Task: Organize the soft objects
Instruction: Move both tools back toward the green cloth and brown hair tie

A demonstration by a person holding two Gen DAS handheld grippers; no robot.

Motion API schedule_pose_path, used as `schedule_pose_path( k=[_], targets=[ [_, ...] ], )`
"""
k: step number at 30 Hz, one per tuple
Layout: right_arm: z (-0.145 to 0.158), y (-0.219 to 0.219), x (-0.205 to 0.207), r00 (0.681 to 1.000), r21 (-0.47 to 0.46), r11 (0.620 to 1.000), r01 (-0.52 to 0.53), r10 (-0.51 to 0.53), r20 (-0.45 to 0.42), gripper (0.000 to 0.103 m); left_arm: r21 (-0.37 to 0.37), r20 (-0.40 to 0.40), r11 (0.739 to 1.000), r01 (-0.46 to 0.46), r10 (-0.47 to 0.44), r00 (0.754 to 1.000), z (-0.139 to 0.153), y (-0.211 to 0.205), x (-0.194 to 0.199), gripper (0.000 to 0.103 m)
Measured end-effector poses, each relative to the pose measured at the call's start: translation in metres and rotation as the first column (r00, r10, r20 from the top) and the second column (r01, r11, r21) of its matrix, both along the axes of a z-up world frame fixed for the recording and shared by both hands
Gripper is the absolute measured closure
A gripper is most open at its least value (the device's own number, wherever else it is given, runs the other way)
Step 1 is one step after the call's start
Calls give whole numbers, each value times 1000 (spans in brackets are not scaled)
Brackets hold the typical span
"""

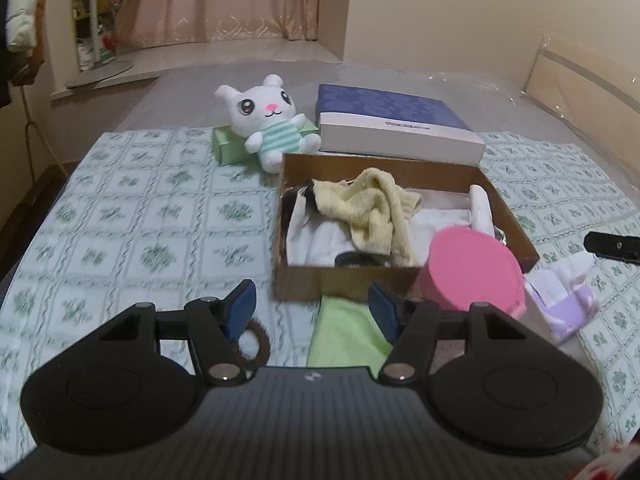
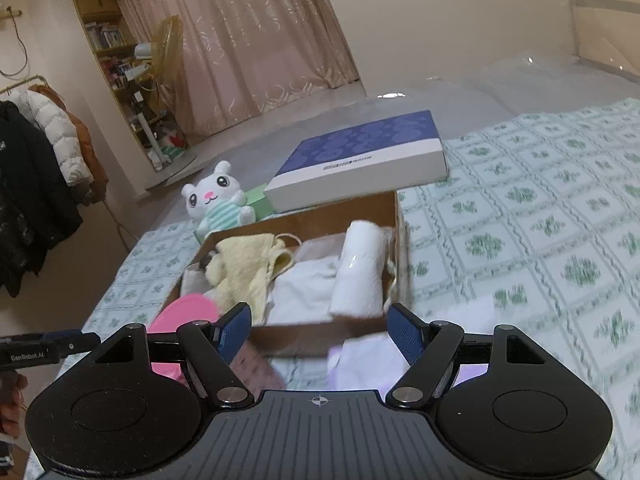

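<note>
While I am holding both grippers wide with nothing in them, the brown box [image 1: 404,276] is sitting full of soft things.
My left gripper [image 1: 312,304] and right gripper [image 2: 320,326] are hanging before it; a yellow towel [image 1: 380,208], white cloths [image 2: 308,288] and a white roll [image 2: 360,268] are lying inside, a pink lid [image 1: 472,272] is leaning at its corner, a bunny toy [image 1: 268,120] is sitting behind, and I am reading "GenRobot.AI" on the left gripper's side.

From my remote station I count one open brown cardboard box [image 1: 404,280], one blue-and-white lidded box [image 1: 394,124], one white plush bunny in a striped green shirt [image 1: 270,120], one pale green carton [image 1: 224,144], one crumpled yellow towel [image 1: 380,208], one round pink lid [image 1: 474,268], one brown hair tie [image 1: 260,344], one lime cloth [image 1: 346,332] and one lilac tissue pack [image 1: 568,308].
</note>
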State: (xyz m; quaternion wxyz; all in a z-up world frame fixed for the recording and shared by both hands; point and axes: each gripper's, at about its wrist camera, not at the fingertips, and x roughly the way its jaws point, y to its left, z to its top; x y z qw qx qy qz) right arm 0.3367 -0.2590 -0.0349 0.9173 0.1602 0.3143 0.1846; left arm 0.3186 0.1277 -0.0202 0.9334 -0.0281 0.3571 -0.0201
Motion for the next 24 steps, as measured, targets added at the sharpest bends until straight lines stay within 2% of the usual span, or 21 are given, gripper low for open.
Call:
schedule_pose_path(
  k=[8, 18, 24],
  targets=[
    [1, 16, -50, 1000, -15, 1000, 7, -7, 12, 28, -23, -7, 996, -84, 83, 996, -3, 4, -57, 43],
    [-19, 68, -93, 993, -47, 992, -117, 116, -26, 28, 10, -37, 982, -189, 189, 981, -22, -8, -109, 43],
    [-34, 98, -104, 985, -87, 981, -173, 169, -46, 28, -20, -79, 979, -205, 203, 976, -41, -16, -123, 43]
  ],
)
